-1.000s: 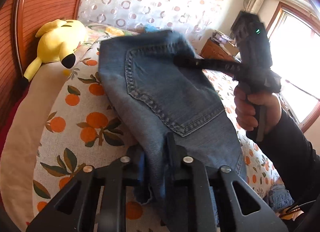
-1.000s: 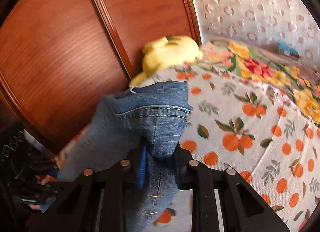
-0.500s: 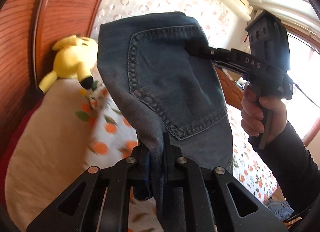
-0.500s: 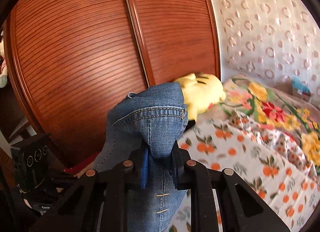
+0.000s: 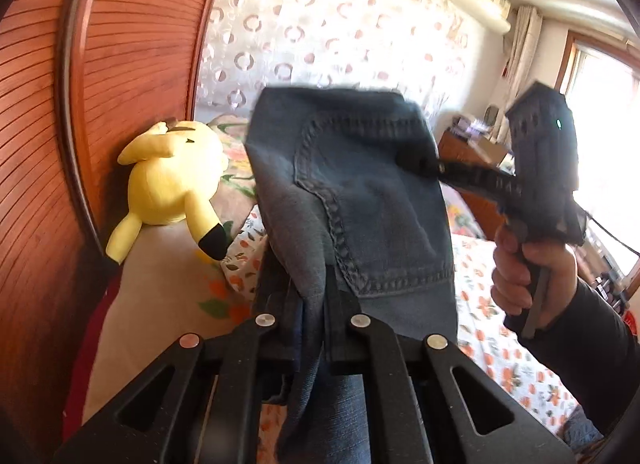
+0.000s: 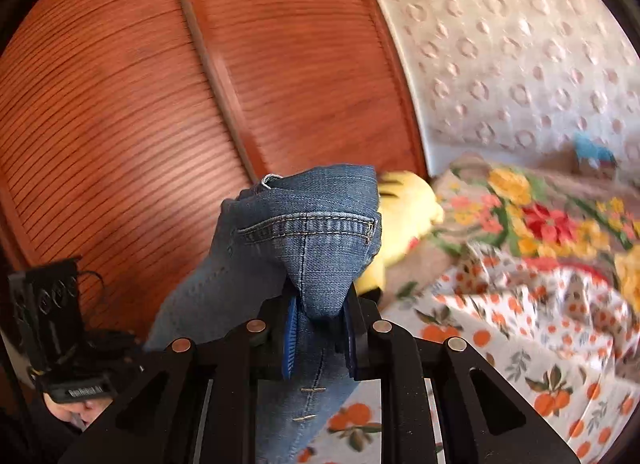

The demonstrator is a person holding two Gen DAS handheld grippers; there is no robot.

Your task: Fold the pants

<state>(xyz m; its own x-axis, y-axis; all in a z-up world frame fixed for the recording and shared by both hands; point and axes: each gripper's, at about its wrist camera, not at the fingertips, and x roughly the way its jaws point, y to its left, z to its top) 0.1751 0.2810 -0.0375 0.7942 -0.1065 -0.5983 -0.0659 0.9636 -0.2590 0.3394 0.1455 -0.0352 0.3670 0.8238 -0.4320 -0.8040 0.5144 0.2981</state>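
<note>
The blue denim pants (image 5: 360, 200) hang in the air above the bed, held at the waistband by both grippers. My left gripper (image 5: 310, 304) is shut on one waistband corner; a back pocket faces this camera. My right gripper (image 6: 320, 312) is shut on the other corner of the pants (image 6: 312, 248). In the left wrist view the right gripper (image 5: 416, 158) reaches in from the right, held by a hand. The left gripper's body (image 6: 52, 336) shows at the lower left of the right wrist view. The legs hang below, out of sight.
The bed has an orange-print sheet (image 6: 520, 336) and a flowered blanket (image 6: 552, 224). A yellow plush toy (image 5: 172, 184) lies at the bed's head by the reddish wooden wardrobe (image 6: 160, 84). A window (image 5: 608, 104) and a bedside cabinet (image 5: 472, 152) are at the right.
Both grippers have lifted the pants up off the bed over the last second. The view has risen to show the wardrobe and wall, then tilted back down slightly. Both grips have held.
</note>
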